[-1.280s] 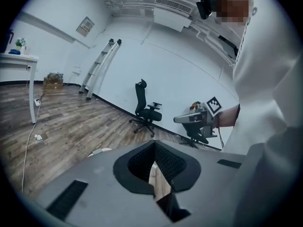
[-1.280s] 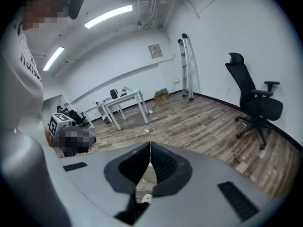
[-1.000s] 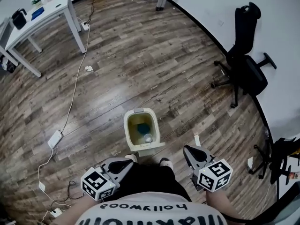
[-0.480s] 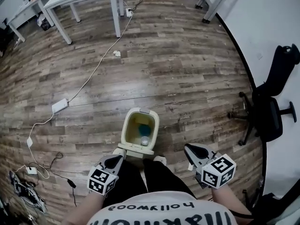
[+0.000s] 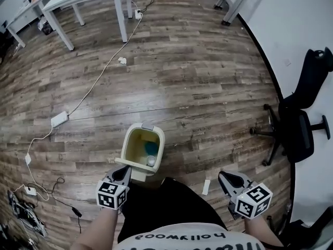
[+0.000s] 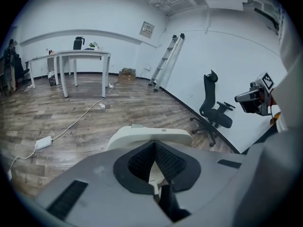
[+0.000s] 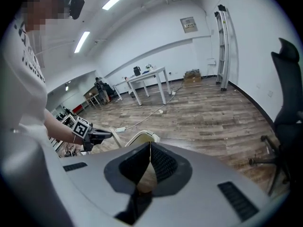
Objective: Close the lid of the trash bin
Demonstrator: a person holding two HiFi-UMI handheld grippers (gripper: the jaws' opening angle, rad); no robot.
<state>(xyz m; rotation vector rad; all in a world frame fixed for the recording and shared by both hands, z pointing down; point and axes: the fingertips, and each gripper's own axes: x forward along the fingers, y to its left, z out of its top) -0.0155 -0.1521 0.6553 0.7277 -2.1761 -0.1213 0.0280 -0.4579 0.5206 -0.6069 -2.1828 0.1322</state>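
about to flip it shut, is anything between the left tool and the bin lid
nothing visible does: the left tool is right beside the open lid, which hangs on the trash bin's near side. between them shows only bare floor.

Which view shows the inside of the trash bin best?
The head view: it looks straight down into the open trash bin, showing litter at the bottom. Both gripper views catch only its cream rim beyond their jaws.
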